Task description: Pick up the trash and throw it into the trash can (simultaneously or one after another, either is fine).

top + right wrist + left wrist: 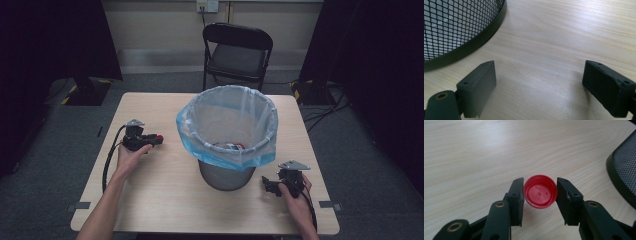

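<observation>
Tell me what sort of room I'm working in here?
Likely a lab or studio recording setup: a lone wooden table on grey carpet, dark curtains at both sides, and a folding chair by a bare wall.

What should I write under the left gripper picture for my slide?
The left hand-held gripper pinches a red bottle cap above a wooden table, beside a mesh bin.

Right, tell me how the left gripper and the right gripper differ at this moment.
The left gripper has its jaws closed in on a red bottle cap; the right gripper has its jaws spread wide with nothing between them. In the high view the left gripper sits left of the mesh bin, and the right gripper sits near the bin's right side. Both are hand-held, with black jaws, low over the wooden table.
</observation>
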